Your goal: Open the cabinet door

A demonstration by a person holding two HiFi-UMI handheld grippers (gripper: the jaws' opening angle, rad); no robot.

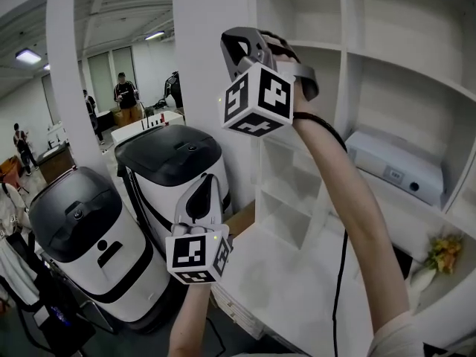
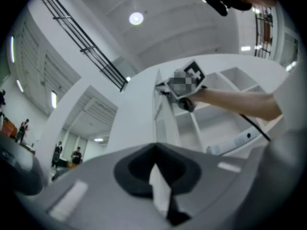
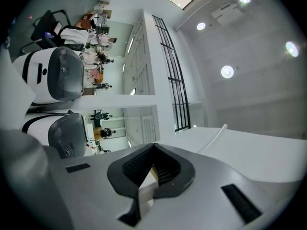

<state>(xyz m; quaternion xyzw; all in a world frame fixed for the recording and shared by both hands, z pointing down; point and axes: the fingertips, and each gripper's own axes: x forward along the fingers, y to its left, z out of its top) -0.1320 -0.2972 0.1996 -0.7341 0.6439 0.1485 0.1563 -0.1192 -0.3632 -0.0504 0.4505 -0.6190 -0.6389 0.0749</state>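
Observation:
The tall white cabinet door [image 1: 212, 65] stands edge-on beside the open shelves [image 1: 387, 65]. My right gripper [image 1: 239, 42] is raised high with its tip at the door's free edge near the top; the left gripper view shows the right gripper [image 2: 163, 87] against that edge. In its own view the right gripper [image 3: 146, 186] has its jaws shut with nothing between them. My left gripper [image 1: 202, 192] hangs lower, in front of the door's lower part and apart from it. The left gripper [image 2: 160, 195] is also shut and empty.
Two white-and-black machines [image 1: 175, 169] [image 1: 82, 229] stand left of the door. A white device [image 1: 394, 166] lies on a shelf, with flowers [image 1: 442, 255] lower right. A white counter [image 1: 297, 296] runs below the shelves. People [image 1: 126, 95] stand far back.

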